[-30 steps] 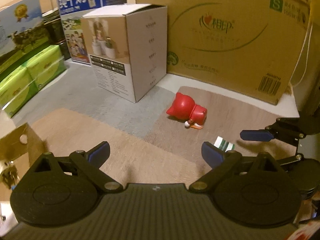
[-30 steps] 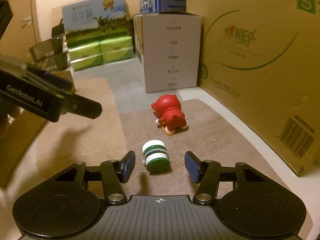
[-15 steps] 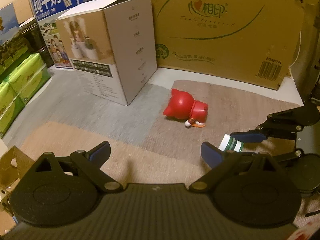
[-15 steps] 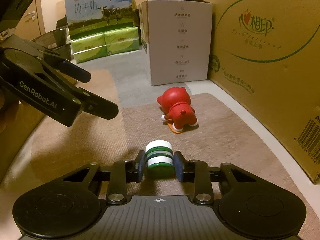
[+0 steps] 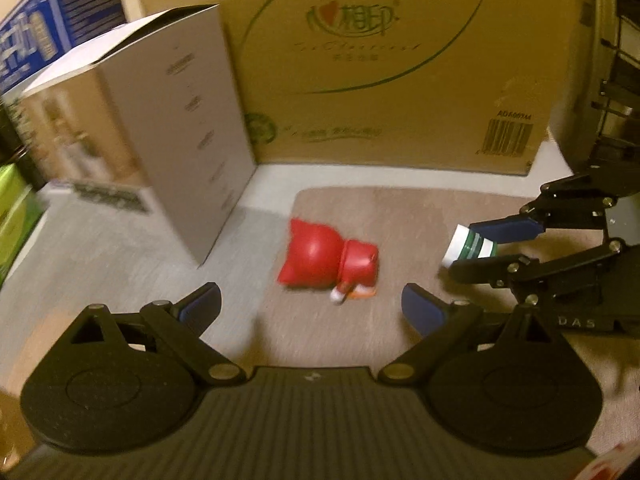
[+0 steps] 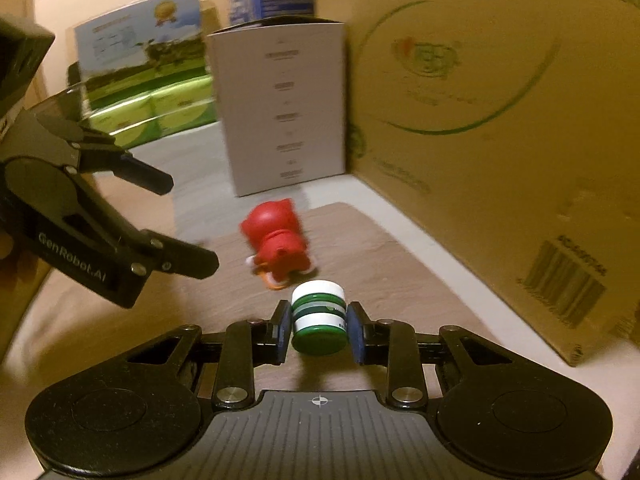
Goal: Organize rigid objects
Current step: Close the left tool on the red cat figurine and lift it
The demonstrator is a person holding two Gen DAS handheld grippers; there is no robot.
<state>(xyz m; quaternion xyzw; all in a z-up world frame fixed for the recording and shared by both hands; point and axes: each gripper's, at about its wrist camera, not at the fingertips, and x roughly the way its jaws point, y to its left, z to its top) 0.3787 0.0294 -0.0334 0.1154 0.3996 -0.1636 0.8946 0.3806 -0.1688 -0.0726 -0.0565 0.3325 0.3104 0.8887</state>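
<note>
Right tongs [image 6: 319, 322] clamped on the jar [image 6: 319, 317], a small green-and-white striped one with a white cap; blue pads press both its sides. The jaws have just been closing, and the jar sits between them. The jar is lifted clear of the mat [image 6: 384, 264], its shadow on the mat below the fingers. In the left wrist view the same jar [image 5: 469, 243] shows at far right, pinched between the right tongs' fingers [image 5: 508, 229], white cap end pointing left.

Left tongs [image 5: 311, 307] apart, jaws wide, nothing between the pads. They hang above the mat's near edge. From the right wrist view the left tongs [image 6: 188, 220] come in from the left, jaws spread, pointing toward the toy.

Red toy [image 5: 330, 256] lies on its side on the mat, just ahead of the left tongs and a little right of their centre line. It is left of the jar and apart from it. From the right tongs, the toy [image 6: 280, 240] is just beyond the jar, slightly left.

White box [image 5: 168, 120] stands ahead-left of the left tongs. Big carton [image 5: 380, 60] stands behind the mat, straight ahead of them. Both views are motion-blurred.
</note>
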